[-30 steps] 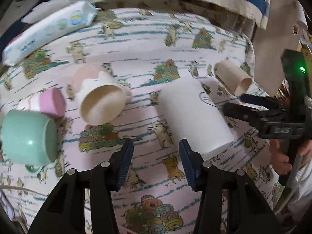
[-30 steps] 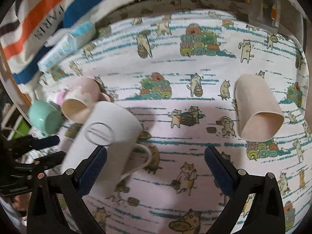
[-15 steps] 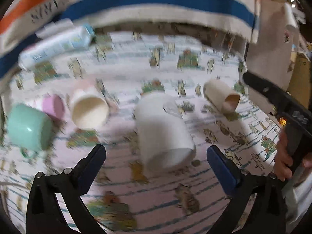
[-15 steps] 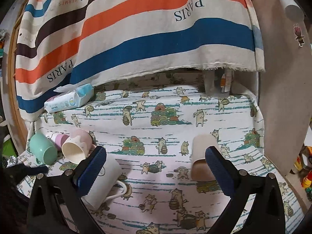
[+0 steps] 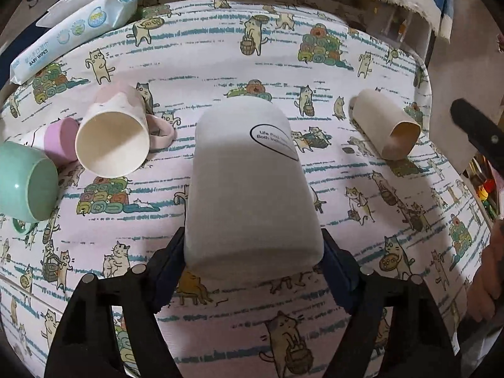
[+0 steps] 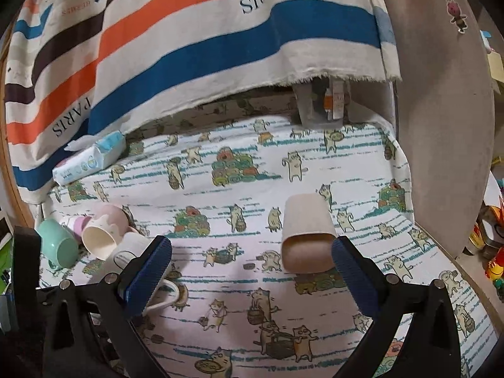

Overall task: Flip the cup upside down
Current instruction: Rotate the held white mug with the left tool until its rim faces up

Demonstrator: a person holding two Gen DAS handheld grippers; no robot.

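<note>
**White mug pinched in my left hand-held gripper**

Across both views I see the surface [image 5: 220,63] under a cloth printed with cats and yarn piles, and behind it a striped cloth [image 6: 189,47] in orange, blue and brown hanging down over the far edge.

The white mug [image 5: 252,186] fills the middle of my left wrist view. It lies on its side on the surface, its closed base toward the far edge and its rim toward the camera, a heart outline with small lettering on its upper right flank. My left hand-held gripper [image 5: 253,271] is pinching it: one blue pad presses each side of the mug near the rim. From the right wrist view the same mug [image 6: 132,252] shows at lower left, its handle loop lying against the cloth.

My right hand-held gripper [image 6: 250,277] sits spread wide above the surface, nothing between its pads. A beige cup [image 6: 307,236] lies on its side just beyond the right pad, mouth toward the camera.

To the left of the mug a cream-and-pink cup [image 5: 113,135] lies on its side, with a mint green cup [image 5: 26,182] and a small lilac cup [image 5: 60,140] beside it. A pack of baby wipes [image 5: 72,31] rests near the far left edge.
</note>
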